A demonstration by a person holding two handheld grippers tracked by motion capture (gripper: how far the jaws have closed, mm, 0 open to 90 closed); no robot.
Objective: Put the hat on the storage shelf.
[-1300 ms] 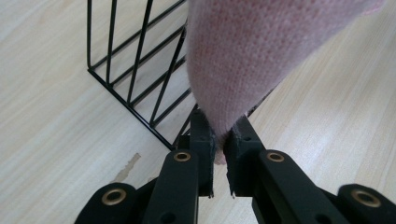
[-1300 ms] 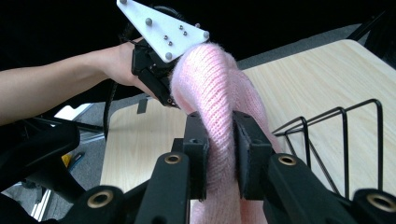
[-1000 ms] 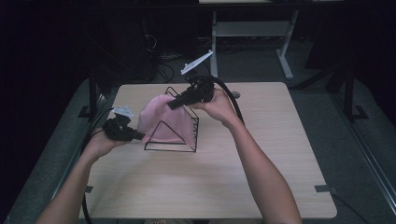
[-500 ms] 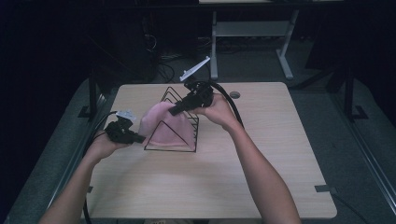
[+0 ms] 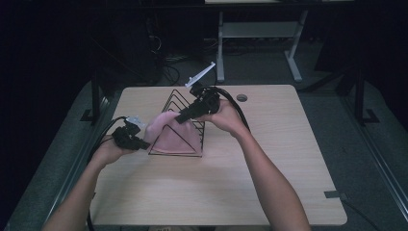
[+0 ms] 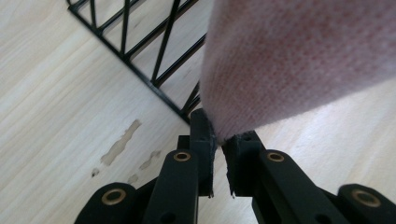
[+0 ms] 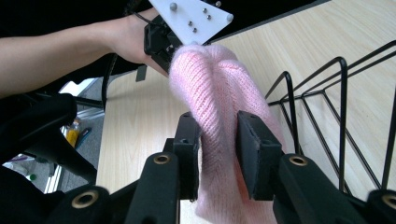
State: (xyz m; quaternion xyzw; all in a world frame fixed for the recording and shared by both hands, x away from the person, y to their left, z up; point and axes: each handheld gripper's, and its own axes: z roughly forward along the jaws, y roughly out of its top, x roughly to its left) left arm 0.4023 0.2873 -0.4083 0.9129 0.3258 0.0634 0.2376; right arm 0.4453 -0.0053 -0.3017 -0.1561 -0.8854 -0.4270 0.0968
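Note:
A pink knitted hat (image 5: 169, 134) hangs against the front of a black triangular wire rack (image 5: 185, 103) on the wooden table (image 5: 269, 168). My left gripper (image 5: 143, 144) holds the hat's left edge; in the left gripper view its jaws are shut on the knit hat (image 6: 289, 60) beside the rack's base (image 6: 140, 70). My right gripper (image 5: 179, 118) pinches the hat's top from above the rack. In the right gripper view the hat (image 7: 219, 107) bunches between the fingers (image 7: 254, 140), with the left gripper (image 7: 166, 46) and its grey plate beyond.
The rack's wire triangles (image 7: 336, 116) stand just right of the hat in the right gripper view. A round cable hole (image 5: 241, 97) lies at the table's back. A desk frame (image 5: 260, 33) stands behind the table. Bare tabletop spreads in front and to the right.
Both grippers have shifted the hat down and left along the rack front; the hat looks more drawn in, and the right gripper has dropped lower over the rack's peak.

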